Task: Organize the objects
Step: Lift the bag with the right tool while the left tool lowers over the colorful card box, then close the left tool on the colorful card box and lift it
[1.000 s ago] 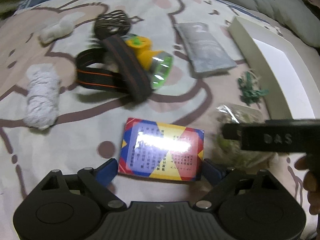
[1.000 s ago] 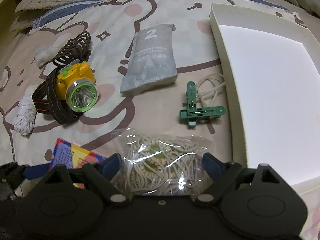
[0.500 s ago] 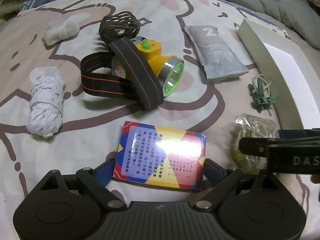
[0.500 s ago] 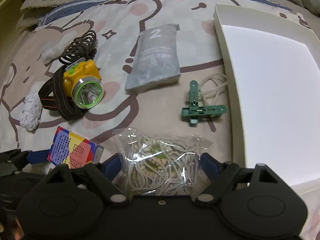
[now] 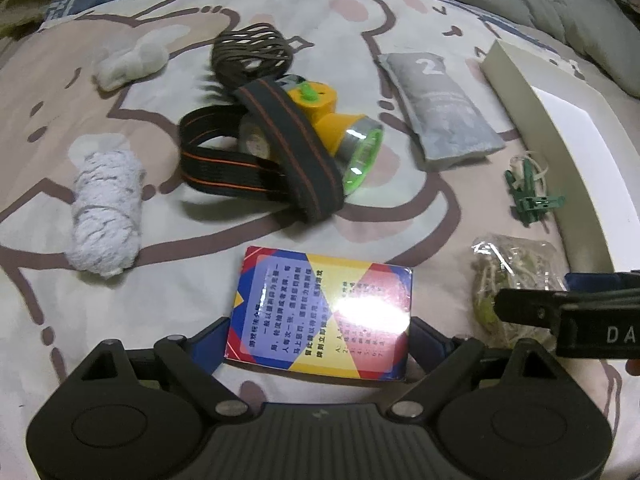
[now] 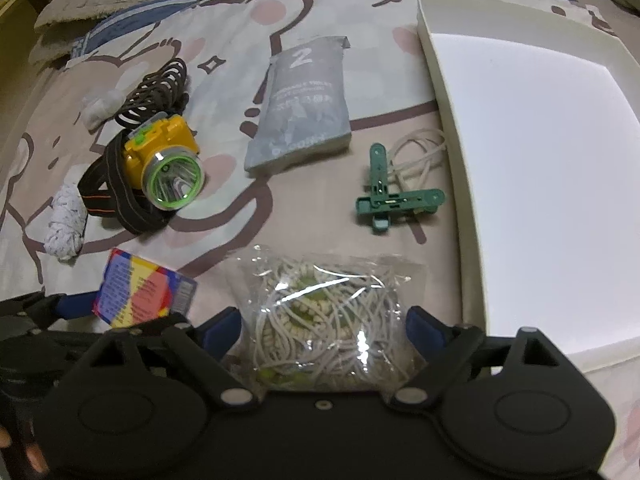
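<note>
Blue-padded jaws of the left gripper are closing around a multicoloured card box lying on the bed sheet, contact unclear. The right gripper is opening, a clear bag of cord between its jaws, near the white tray.

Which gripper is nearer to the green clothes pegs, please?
Right. The right gripper straddles the bag of cords just before the green clothes pegs; the left gripper straddles the card box, farther off.
</note>
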Tool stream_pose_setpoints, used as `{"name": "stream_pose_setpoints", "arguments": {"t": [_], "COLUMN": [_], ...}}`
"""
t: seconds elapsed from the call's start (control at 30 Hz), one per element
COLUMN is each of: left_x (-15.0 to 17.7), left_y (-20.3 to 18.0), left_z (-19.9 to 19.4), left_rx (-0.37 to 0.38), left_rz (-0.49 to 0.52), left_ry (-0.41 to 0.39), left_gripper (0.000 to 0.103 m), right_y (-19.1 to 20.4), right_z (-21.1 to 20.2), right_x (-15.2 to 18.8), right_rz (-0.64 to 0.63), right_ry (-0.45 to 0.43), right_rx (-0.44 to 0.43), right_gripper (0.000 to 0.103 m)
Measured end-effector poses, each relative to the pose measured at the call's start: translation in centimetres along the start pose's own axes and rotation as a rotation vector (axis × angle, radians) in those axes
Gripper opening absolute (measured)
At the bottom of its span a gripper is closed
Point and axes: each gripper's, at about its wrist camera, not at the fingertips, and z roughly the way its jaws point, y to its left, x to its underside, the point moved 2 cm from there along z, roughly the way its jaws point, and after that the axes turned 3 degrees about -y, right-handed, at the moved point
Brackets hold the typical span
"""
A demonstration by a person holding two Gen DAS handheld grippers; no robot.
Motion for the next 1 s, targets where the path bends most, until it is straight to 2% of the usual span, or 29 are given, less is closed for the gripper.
{"name": "stream_pose_setpoints", "arguments": {"t": [0.1, 0.27, 0.37, 0.5, 0.6, 0.87, 1.0], "left_x": [-0.1, -0.3, -0.4, -0.7, -1.0, -2.1, -2.7], "left_y": [0.8, 1.8, 1.5, 1.4, 1.7, 2.4, 2.5], "left_z": [0.0, 0.1, 0.1, -0.4, -1.2, -4.0, -5.2], "left_rx": [-0.033, -0.046, -0.059, -0.072, -0.064, -0.070, -0.044], "left_rz": [-0.015, -0.044, -0.029, -0.007, -0.026, -0.074, -0.105], "left_ry": [0.000, -0.005, -0.003, 0.000, -0.017, -0.093, -0.119], "left_gripper": [0.091, 0.091, 0.091, 0.091, 0.091, 0.090, 0.090], "right_y": [0.4, 1.8, 2.4, 2.4, 2.2, 2.6, 2.3], "right_z": [0.0, 0.7, 1.0, 0.6, 0.2, -2.5, -4.5], "right_x": [0.4, 1.3, 1.5, 1.1, 0.7, -0.4, -1.1], "right_rz": [-0.036, -0.138, -0.192, -0.202, -0.192, -0.196, -0.188], "right_ry": [-0.009, -0.016, -0.023, -0.020, -0.024, -0.146, -0.219], "right_rx": [0.005, 0.064, 0.071, 0.057, 0.044, 0.053, 0.048], "right_gripper": [0.090, 0.090, 0.082, 0.068, 0.064, 0.063, 0.063]}}
